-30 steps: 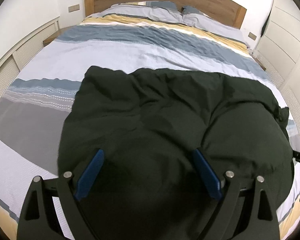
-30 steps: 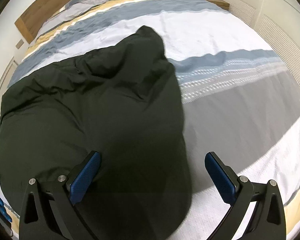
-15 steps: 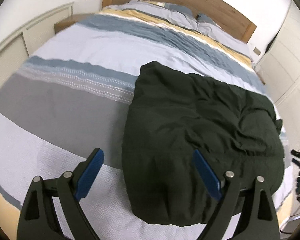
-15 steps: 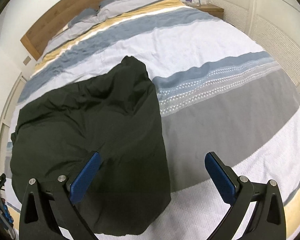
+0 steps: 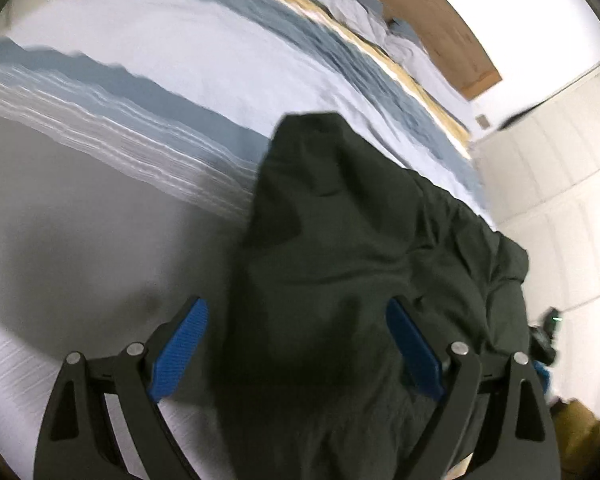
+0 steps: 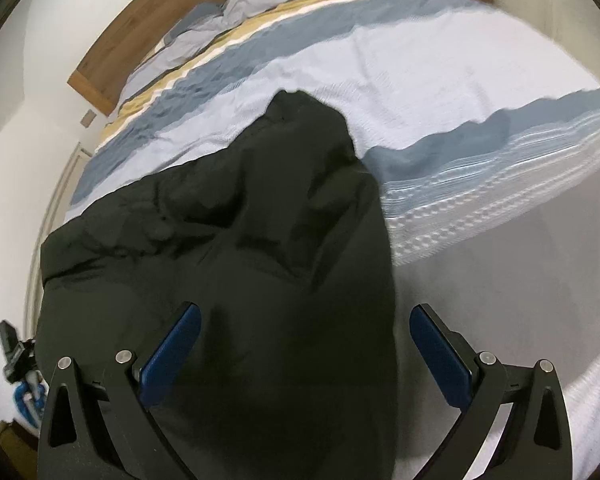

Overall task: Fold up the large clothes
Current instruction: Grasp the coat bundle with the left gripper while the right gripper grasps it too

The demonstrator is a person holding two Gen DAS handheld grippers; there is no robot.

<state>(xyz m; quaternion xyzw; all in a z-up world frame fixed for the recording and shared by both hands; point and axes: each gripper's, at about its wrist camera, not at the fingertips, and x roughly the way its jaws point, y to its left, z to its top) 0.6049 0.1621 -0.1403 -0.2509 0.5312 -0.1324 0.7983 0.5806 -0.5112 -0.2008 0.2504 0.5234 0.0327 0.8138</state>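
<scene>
A large dark green padded garment [image 5: 360, 264] lies bunched on the bed's near side, one narrow end reaching toward the pillows. The left gripper [image 5: 296, 336] hovers open above the garment's near left edge, with blue pads [image 5: 178, 346] wide apart and nothing between them. In the right wrist view the same garment [image 6: 240, 264] fills the lower left. The right gripper [image 6: 306, 344] is open above the garment's near right edge, holding nothing. Both views are motion-blurred.
The striped bedspread [image 5: 100, 208] in grey, white, blue and yellow covers the bed. Pillows [image 6: 228, 12] and a wooden headboard [image 5: 452, 52] are at the far end. White cupboard doors [image 5: 560, 184] stand beside the bed. A dark device [image 6: 14, 348] is at the bed's corner.
Both grippers have dropped closer to the garment and tilted since half a second ago. The garment looks unchanged on the bed. Both grippers stayed open.
</scene>
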